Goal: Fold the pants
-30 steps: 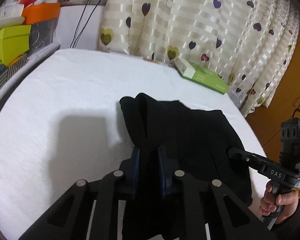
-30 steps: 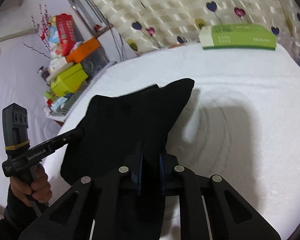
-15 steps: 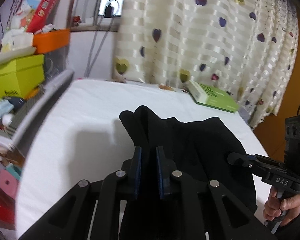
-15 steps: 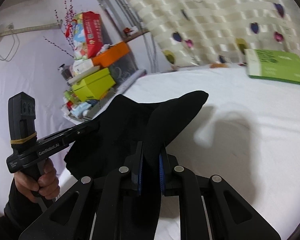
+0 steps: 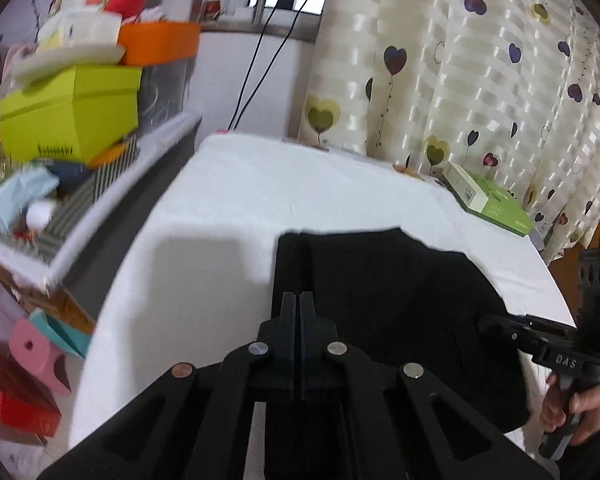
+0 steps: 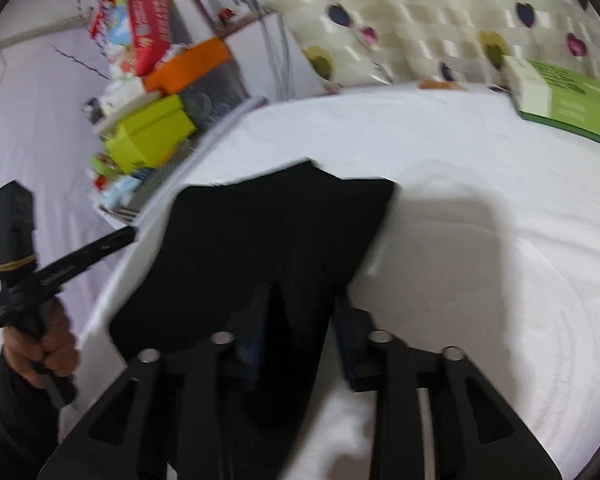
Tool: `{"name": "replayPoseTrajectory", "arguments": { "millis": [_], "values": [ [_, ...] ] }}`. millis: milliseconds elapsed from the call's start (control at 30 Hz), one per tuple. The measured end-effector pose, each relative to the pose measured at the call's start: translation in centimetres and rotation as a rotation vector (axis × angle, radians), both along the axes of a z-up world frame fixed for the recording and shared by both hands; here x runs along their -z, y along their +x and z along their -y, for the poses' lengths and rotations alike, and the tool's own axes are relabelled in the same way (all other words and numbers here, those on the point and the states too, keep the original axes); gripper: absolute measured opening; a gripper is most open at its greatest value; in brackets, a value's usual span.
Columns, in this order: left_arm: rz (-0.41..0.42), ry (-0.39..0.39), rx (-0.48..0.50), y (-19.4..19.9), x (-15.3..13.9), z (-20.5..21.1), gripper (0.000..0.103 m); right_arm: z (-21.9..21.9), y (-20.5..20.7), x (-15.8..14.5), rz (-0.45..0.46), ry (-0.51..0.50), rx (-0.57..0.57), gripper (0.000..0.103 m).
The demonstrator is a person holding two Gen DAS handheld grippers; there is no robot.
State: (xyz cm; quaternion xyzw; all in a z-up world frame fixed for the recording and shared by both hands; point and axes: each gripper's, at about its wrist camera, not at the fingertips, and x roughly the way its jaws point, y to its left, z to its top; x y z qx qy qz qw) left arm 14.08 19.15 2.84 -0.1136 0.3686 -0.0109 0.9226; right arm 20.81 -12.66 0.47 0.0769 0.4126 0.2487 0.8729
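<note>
- Left claw (image 5: 299, 300) first: we see its jaws pressed together with no gap, black cloth beneath them; a pinch on the pants (image 5: 380, 300) cannot be confirmed.
- Between the claws, the pants lie on the white tabletop (image 5: 228, 200), doubled over, probably laid down for a fold.
- Right claw (image 6: 302, 312) stands spread apart, cloth between its jaws, apparently letting go.

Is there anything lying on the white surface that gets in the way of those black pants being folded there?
Nothing visible does. The black pants lie on bare white cover; the green box sits apart at the far edge.
</note>
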Motion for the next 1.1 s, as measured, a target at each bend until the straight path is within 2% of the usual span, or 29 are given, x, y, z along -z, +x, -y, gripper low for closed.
{"name": "replayPoseTrajectory", "arguments": {
  "millis": [167,300,400,433,500,667,733,867,967,1033,1100],
  "values": [
    [0.043,0.0,0.016,-2.2,-1.0,1.1,0.002,0.9,-2.0,-1.4,0.063,-0.035,0.042,0.034],
    [0.066,-0.003,0.074,-3.8,-1.4,3.2,0.003,-0.7,-4.3,-1.6,0.132,-0.083,-0.031,0.034],
    [0.036,0.015,0.119,-3.9,-0.1,4.7,0.003,-1.9,-3.3,0.4,0.07,-0.164,-0.053,0.027],
    [0.011,0.022,0.12,-3.6,0.5,4.9,0.003,-1.6,-3.2,0.4,0.093,-0.147,-0.052,0.026],
    [-0.036,0.022,0.118,-3.2,1.9,4.9,0.003,-1.0,-2.8,0.0,0.057,-0.132,-0.038,0.026],
    [-0.015,0.024,0.107,-4.3,1.2,4.7,0.003,-0.9,-4.2,-1.3,0.09,-0.125,-0.041,0.026],
    [0.003,0.035,0.112,-5.2,0.6,4.9,0.003,-1.4,-6.0,-1.7,0.112,-0.105,-0.094,0.026],
    [0.034,0.048,0.148,-7.2,0.3,6.2,0.003,-3.2,-8.8,-1.3,0.137,-0.135,-0.179,0.026],
    [0.008,0.065,0.169,-7.0,1.4,7.1,0.004,-4.6,-9.3,0.4,0.141,-0.216,-0.208,0.027],
    [-0.007,0.069,0.163,-6.4,2.2,7.3,0.004,-4.8,-9.6,0.7,0.175,-0.227,-0.216,0.03],
    [-0.005,0.078,0.152,-6.6,1.9,7.5,0.004,-4.5,-9.8,0.1,0.157,-0.214,-0.198,0.03]
  ]
}}
